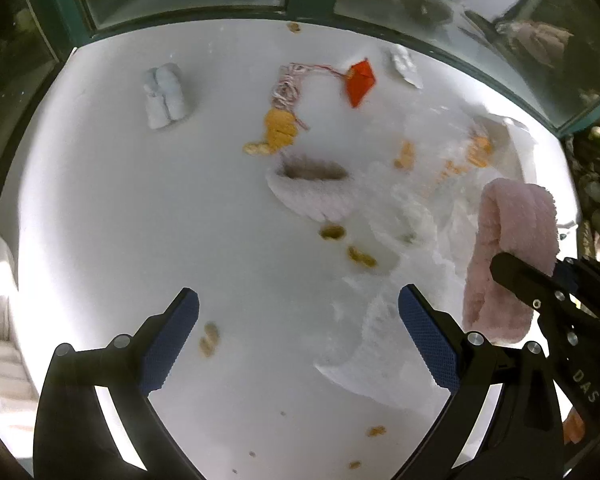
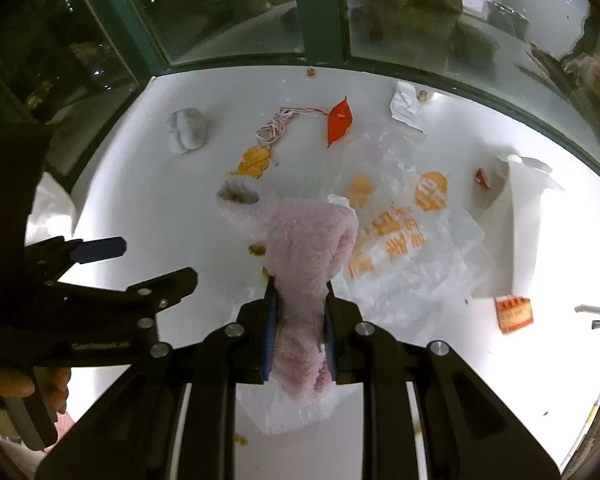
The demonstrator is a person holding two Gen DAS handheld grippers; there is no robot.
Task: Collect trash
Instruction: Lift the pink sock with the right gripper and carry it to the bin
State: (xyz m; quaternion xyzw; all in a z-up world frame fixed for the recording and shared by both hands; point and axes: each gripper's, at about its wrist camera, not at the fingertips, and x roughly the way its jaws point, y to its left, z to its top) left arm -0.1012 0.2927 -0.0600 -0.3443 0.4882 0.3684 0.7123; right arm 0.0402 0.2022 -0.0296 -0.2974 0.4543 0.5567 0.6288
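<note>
Though left view hides it, right claw (image 2: 300,316) pinches pink sock (image 2: 308,248).

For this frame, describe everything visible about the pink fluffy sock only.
The pink fluffy sock looks like soft, plush fleece, pale pink and thick. It is lifted off the white table, clamped in the right tongs, whose blue pads press on both its sides. It is folded over: one end arches up beyond the tips and the other hangs below the pads. In the left wrist view it droops as a bent loop. A matching sock lies on the table beyond.
</note>
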